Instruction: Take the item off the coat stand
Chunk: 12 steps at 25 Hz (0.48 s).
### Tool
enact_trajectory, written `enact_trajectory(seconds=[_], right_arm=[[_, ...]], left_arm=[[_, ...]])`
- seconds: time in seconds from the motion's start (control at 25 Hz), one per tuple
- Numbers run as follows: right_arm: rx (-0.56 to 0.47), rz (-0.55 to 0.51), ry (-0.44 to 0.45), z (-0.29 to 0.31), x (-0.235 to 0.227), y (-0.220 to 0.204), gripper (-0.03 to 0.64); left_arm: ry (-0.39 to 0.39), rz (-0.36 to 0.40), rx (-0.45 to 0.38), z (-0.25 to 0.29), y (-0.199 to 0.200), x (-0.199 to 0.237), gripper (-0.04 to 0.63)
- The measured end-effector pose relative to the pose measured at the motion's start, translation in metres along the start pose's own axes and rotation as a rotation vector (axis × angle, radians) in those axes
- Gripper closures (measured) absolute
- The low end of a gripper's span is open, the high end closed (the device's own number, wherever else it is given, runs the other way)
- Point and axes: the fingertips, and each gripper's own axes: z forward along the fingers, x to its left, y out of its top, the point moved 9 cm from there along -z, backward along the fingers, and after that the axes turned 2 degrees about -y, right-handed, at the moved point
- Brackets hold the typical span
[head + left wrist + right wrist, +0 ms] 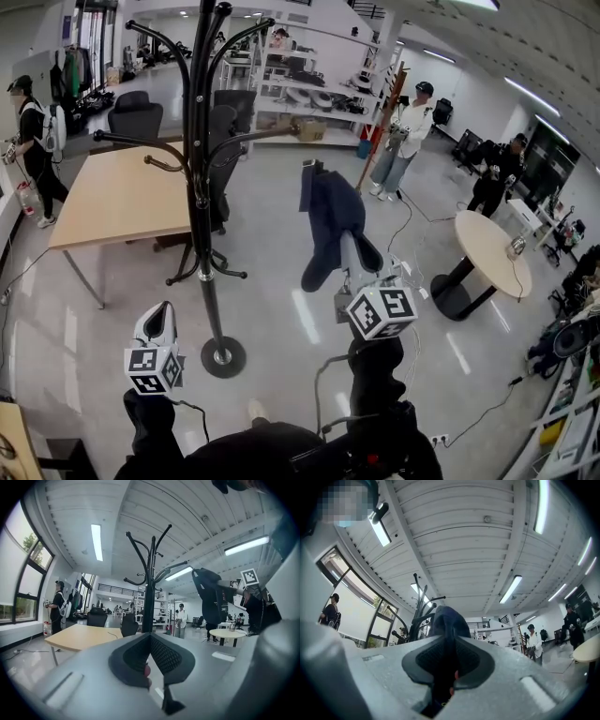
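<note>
Hanging by a fold in the clamped right gripper, the dark garment may slip loose or snag the coat stand.

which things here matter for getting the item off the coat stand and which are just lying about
Job:
dark blue garment, clamped in the right gripper
coat stand
left gripper, shut, empty

Lying about:
rectangular wooden table
round table
office chair
shelving

Coat stand blocks centre-left — right side open.
</note>
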Motion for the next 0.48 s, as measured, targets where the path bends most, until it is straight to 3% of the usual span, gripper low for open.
enact_trajectory(seconds=[0.48], right_arm=[[0.050,0.015,0.002,-0.031,0.020,-0.026,0.569]], left_arm=[[-0.029,0.027,-0.008,-0.015,0.005,-0.005,0.592]])
